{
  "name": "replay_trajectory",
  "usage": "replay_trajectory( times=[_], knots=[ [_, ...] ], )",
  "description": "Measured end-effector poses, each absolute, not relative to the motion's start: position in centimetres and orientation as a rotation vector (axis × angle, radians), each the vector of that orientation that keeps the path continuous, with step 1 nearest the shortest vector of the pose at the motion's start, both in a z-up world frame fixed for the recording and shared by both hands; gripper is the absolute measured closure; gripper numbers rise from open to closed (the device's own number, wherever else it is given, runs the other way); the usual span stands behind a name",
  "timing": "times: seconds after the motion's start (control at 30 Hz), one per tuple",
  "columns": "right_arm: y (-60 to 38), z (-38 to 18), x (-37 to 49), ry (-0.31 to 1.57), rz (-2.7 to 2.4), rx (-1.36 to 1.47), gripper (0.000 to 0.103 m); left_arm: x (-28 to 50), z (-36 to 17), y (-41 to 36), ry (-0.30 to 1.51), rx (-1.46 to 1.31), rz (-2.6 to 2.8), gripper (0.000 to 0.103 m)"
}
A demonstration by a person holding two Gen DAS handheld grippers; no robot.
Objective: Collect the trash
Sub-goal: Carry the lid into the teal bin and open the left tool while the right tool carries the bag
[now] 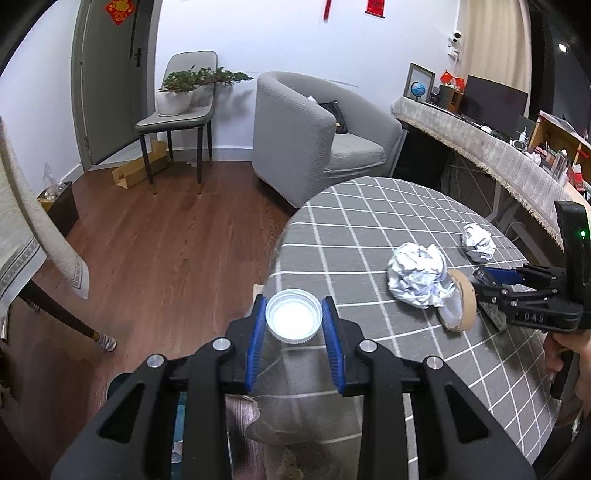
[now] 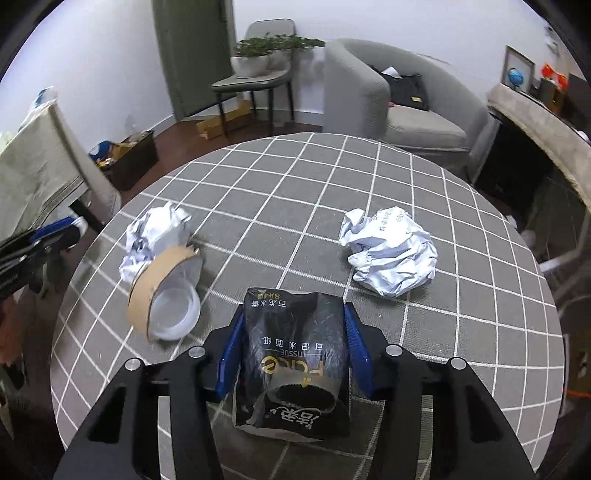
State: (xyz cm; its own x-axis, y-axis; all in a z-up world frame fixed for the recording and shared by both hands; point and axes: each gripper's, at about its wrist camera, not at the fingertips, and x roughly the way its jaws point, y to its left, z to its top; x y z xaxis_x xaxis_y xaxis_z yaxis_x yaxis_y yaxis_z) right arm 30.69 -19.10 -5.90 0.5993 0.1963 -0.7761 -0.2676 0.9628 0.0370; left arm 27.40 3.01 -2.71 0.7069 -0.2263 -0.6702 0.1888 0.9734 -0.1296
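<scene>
Grey table [image 2: 406, 192]: two paper balls [image 2: 388, 251] [image 2: 155, 236], one tape roll [image 2: 162, 295]; left gripper [image 1: 294, 317] pinches one bottle [image 1: 293, 319], right gripper [image 2: 295, 332] one black packet [image 2: 295, 354].

White walls [image 1: 295, 44] bound the room, with red hangings [image 1: 376, 7] up high and a grey-green door [image 1: 107, 81] at the left. The floor [image 1: 166, 236] is brown wood. A grey armchair [image 1: 295, 136] stands beside a chair [image 1: 177, 118] carrying potted plants [image 1: 177, 88]. A cardboard box [image 1: 138, 171] lies under that chair. The round tabletop [image 2: 369, 177] wears a grey checked cloth. A long desk [image 1: 480, 147] holds a dark monitor [image 1: 495, 99].
</scene>
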Motion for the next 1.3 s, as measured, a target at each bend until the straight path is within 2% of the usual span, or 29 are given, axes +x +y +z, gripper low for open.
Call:
replay_trajectory(
  times=[0.47,0.9,1.3],
  knots=[
    [-13.5,-1.5,29.9,0.715,0.326,-0.048,0.053,25.8,-3.1,8.4,0.768,-0.051,-0.157,0.070],
    [-4.2,0.9,28.1,0.596,0.476,-0.062,0.053,24.1,-8.0,14.8,0.905,-0.025,-0.054,0.070],
    [3.8,-0.6,27.3,0.624,0.604,-0.122,0.053,24.1,-12.3,19.8,1.034,-0.098,0.005,0.070]
  ],
)
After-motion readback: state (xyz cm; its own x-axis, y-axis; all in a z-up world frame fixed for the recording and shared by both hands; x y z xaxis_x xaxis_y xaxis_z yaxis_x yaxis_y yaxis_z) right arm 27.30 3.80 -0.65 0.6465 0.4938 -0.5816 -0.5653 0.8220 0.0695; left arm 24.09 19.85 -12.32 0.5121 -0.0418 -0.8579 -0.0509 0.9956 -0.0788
